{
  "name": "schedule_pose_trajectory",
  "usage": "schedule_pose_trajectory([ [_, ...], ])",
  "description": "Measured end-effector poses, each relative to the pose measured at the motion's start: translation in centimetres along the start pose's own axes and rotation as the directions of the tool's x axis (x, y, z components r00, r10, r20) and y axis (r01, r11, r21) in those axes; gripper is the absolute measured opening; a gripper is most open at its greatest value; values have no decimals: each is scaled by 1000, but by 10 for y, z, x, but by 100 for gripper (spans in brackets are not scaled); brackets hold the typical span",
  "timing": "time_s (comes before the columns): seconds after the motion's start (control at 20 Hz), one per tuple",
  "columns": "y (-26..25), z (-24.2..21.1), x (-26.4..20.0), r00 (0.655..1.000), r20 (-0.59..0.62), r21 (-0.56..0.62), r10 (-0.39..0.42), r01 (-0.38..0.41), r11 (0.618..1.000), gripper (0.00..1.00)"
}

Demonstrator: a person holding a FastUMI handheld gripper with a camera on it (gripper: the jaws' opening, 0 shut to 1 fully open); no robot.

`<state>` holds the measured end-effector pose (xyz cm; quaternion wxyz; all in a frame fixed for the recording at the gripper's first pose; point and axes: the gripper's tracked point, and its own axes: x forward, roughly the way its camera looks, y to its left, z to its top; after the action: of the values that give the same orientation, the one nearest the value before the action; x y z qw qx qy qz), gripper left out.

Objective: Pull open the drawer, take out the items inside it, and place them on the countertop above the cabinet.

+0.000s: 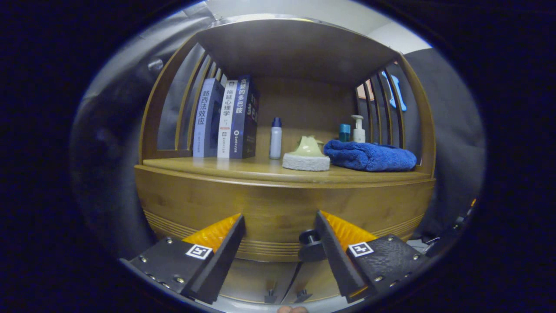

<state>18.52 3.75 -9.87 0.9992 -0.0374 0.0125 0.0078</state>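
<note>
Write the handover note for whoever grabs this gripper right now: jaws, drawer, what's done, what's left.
Gripper: jaws open, holding nothing, up against the wooden drawer front. The dark drawer knob sits just inside the right finger, not yet clamped.
Drawer: looks closed; its contents can't be seen.
Countertop above already carries books, a white bottle, a scrub pad, a blue towel and a pump bottle; bare wood remains in front of the books.
Done: approach to the knob.
Left: close on the knob, pull the drawer open, lift out the items, set them on the countertop.
</note>
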Motion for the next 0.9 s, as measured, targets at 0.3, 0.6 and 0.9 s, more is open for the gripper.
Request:
schedule_pose_trajectory([
  [0.3, -27, -49, -41, 992, -123, 107, -26, 39, 994, 98],
  [0.6, -56, -52, -91, 988, -142, 59, -57, 66, 996, 98],
  [0.9, -59, 15, -134, 994, -106, 30, -16, 19, 999, 98],
])
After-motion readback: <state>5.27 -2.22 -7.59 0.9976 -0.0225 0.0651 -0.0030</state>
